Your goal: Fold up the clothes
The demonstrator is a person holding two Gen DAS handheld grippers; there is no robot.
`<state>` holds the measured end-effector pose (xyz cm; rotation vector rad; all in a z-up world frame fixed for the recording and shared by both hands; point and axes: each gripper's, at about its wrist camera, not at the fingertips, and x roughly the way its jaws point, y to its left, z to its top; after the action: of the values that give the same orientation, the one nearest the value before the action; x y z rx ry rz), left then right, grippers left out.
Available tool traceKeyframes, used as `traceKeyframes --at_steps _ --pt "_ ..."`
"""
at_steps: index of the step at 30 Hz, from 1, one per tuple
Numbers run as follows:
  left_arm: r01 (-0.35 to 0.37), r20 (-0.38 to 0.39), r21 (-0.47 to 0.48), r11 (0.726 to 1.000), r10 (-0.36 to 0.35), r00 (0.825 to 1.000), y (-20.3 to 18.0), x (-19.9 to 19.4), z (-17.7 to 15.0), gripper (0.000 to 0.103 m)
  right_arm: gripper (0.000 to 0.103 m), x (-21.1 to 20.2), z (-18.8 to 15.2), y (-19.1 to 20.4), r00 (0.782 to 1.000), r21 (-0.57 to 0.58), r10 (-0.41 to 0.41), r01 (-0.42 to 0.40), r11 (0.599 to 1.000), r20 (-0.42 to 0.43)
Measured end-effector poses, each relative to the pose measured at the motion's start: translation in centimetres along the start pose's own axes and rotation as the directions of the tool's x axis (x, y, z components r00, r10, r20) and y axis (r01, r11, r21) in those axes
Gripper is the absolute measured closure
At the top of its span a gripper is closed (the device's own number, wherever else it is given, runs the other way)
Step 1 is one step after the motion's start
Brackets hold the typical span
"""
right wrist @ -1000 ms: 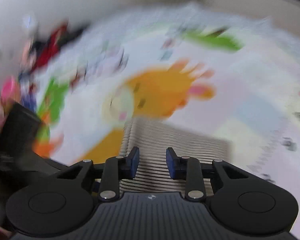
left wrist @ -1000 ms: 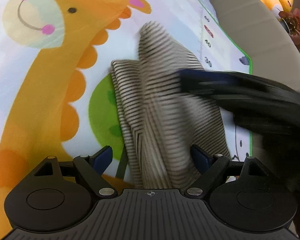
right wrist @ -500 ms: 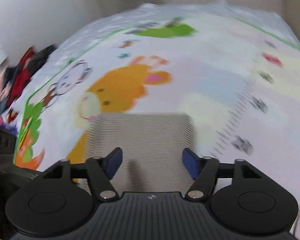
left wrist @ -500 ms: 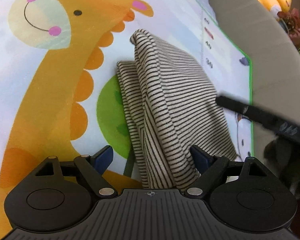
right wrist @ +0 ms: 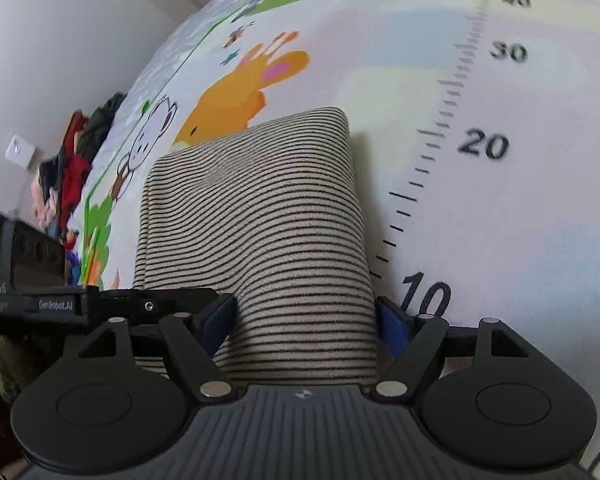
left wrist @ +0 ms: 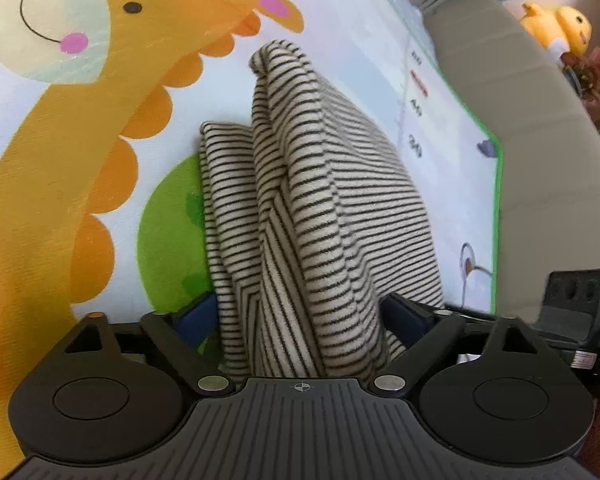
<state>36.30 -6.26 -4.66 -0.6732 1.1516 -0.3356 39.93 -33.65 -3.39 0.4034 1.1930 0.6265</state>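
A cream garment with thin black stripes [left wrist: 312,208] lies folded in a bundle on a cartoon play mat [left wrist: 80,140]. In the left wrist view my left gripper [left wrist: 300,316] is open, its blue fingertips [left wrist: 196,316] on either side of the near end of the bundle. In the right wrist view the same striped garment [right wrist: 260,220] runs away from me as a folded rectangle. My right gripper [right wrist: 306,316] is open, its blue fingertips [right wrist: 388,324] straddling the garment's near edge. The cloth between each pair of jaws hides the mat below.
The mat [right wrist: 500,240] carries a giraffe and a ruler print. A beige sofa [left wrist: 520,120] with yellow plush toys [left wrist: 556,28] borders the mat. A pile of red and dark clothes [right wrist: 76,160] lies at the mat's far edge. The other gripper's body [right wrist: 32,276] shows at left.
The right gripper opened from nearly shut, swung round, and came down low at the garment's near edge. The left gripper stayed open and moved closer, so the cloth now fills its jaws.
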Motion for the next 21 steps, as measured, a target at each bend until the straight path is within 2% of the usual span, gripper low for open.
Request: traceKeyframes --at_steps 3,6,10,13,14,16,18,20,21 --pt "0.009 0.014 -0.014 1.0 -0.009 1.0 0.6 -0.5 0.3 0.031 0.039 0.3 -0.1 0.3 1.0 0.009 0.011 -0.011 1.0 0.012" --pt "-0.029 0.062 0.016 0.999 0.028 0.998 1.5 -1.8 2.3 0.033 0.041 1.6 0.9 1.4 0.999 0.013 0.031 -0.032 0.999 0.029" --pt "-0.11 0.161 0.101 0.989 0.093 0.983 3.2 -4.4 7.7 0.035 0.044 5.1 5.2 5.1 0.994 -0.065 0.056 -0.05 0.997 0.089" --pt "-0.193 0.206 0.115 0.974 0.166 0.964 5.2 -5.8 10.8 0.034 0.042 8.3 8.5 7.6 0.989 -0.138 0.064 -0.046 0.989 0.135" --pt "-0.212 0.225 0.114 0.971 0.183 0.957 5.3 -6.6 11.1 0.033 0.038 9.3 9.1 8.2 0.99 -0.148 0.044 -0.024 0.989 0.137" --pt "-0.242 0.268 0.113 0.964 0.205 0.941 5.0 -8.6 11.3 0.036 0.034 10.4 9.9 9.3 0.989 -0.155 0.002 0.021 0.988 0.145" --pt "-0.275 0.364 0.162 0.948 0.202 0.909 3.8 -11.8 10.8 0.037 0.031 9.4 9.6 10.3 0.983 -0.171 -0.045 0.076 0.982 0.18" --pt "-0.227 0.395 0.216 0.95 0.127 0.91 2.6 -13.3 11.0 0.037 0.032 7.2 8.1 11.9 0.957 -0.253 -0.105 0.176 0.951 0.269" --pt "-0.198 0.404 0.242 0.95 0.087 0.91 2.0 -14.0 11.1 0.036 0.033 5.9 7.0 12.9 0.938 -0.306 -0.122 0.226 0.925 0.326"
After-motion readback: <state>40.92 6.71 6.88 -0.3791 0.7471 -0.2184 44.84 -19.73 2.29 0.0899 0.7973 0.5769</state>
